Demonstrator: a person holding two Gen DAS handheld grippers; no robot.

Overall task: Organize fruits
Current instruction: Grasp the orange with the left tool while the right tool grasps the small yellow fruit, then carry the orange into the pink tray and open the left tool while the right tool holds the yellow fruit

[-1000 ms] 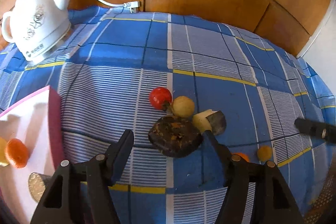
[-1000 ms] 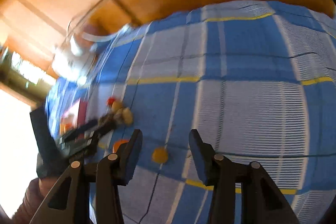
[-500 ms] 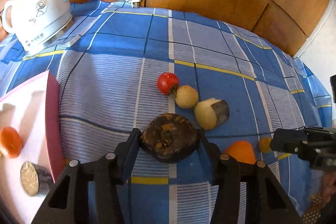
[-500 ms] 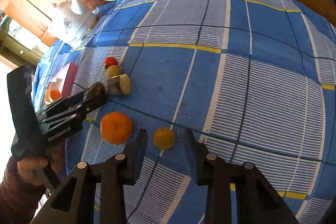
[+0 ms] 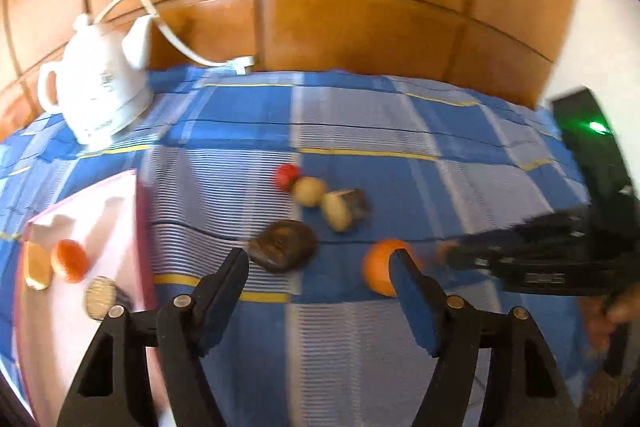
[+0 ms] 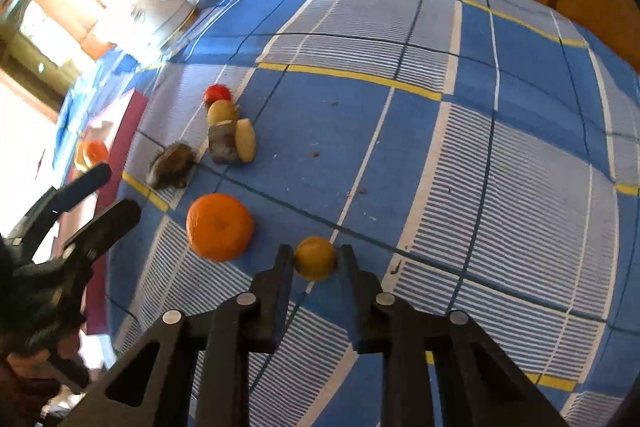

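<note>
My right gripper (image 6: 315,261) is shut on a small yellow-orange fruit (image 6: 315,258) that rests on the blue checked cloth. A large orange (image 6: 220,227) lies just left of it. My left gripper (image 5: 320,263) is open and empty, pulled back from the dark brown fruit (image 5: 284,245); its right finger hides part of the orange (image 5: 376,267). A red fruit (image 5: 288,175), a round yellow one (image 5: 308,190) and a cut piece (image 5: 340,209) lie in a row behind. The pink tray (image 5: 100,215) at left holds orange fruits (image 5: 70,261) and a cut piece.
A white electric kettle (image 5: 96,91) with its cord stands at the back left against the wooden wall. The right gripper's body (image 5: 560,263) reaches in from the right in the left wrist view. The blue cloth (image 6: 480,147) stretches to the right.
My left gripper has drawn back and up from around the dark brown fruit, which stays on the cloth. My right gripper has moved forward and shut on the small yellow-orange fruit.
</note>
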